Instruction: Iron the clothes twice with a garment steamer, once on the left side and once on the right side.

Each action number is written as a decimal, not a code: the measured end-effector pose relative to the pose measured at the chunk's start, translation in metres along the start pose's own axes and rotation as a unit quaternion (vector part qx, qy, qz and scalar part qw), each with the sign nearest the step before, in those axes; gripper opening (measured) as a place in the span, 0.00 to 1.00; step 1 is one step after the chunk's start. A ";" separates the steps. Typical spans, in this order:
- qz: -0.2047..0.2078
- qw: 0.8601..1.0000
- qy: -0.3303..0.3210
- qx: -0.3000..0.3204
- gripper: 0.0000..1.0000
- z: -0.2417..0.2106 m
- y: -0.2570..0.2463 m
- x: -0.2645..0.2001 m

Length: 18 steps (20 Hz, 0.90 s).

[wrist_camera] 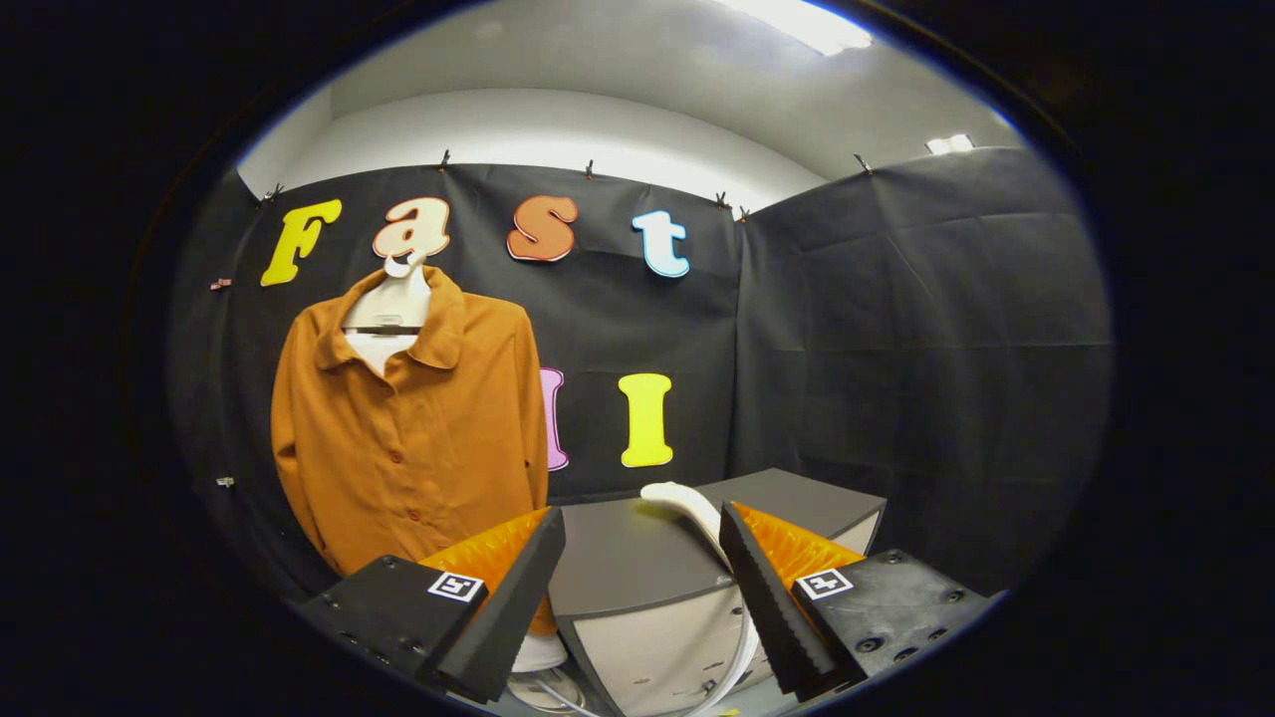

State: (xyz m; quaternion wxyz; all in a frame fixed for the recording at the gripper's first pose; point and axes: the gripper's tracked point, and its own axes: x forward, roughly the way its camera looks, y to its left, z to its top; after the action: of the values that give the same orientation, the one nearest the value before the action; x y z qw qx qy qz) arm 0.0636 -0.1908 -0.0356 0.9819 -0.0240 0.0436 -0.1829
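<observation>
The shirt's (408,438) hem at seven o'clock hides behind the gripper's (642,528) spread fingers. The white steamer (687,503) at six o'clock is mostly hidden behind one finger and a grey cabinet (637,578).

black cloth walls (896,329) | white ceiling (598,60) | ceiling light (807,22) | grey cabinet (637,568)

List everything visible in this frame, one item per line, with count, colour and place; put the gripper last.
shirt: one, orange-brown, buttoned, hanging against the booth wall, beyond the fingers and off to one side.
hanger: one, white, inside the shirt collar, hook at the wall.
cabinet: one, dark grey top with pale front, just ahead of the fingers.
garment steamer: one, white curved piece lying on the cabinet top, next to one finger; a white cord or hose runs down the cabinet front.
ceiling lights: two, white, overhead.
gripper: one, fingers spread apart, holding nothing, the cabinet showing between them.
</observation>
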 end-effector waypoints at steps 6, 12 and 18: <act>0.016 0.998 0.061 -0.002 0.98 -0.039 -0.039 0.091; 0.031 0.992 0.125 0.013 0.99 -0.088 -0.062 0.159; 0.060 0.981 0.184 0.007 0.99 -0.132 -0.062 0.204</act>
State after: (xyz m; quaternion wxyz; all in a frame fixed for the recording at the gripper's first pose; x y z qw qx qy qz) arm 0.2183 -0.3261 -0.1791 0.9664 0.0199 0.2236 -0.1252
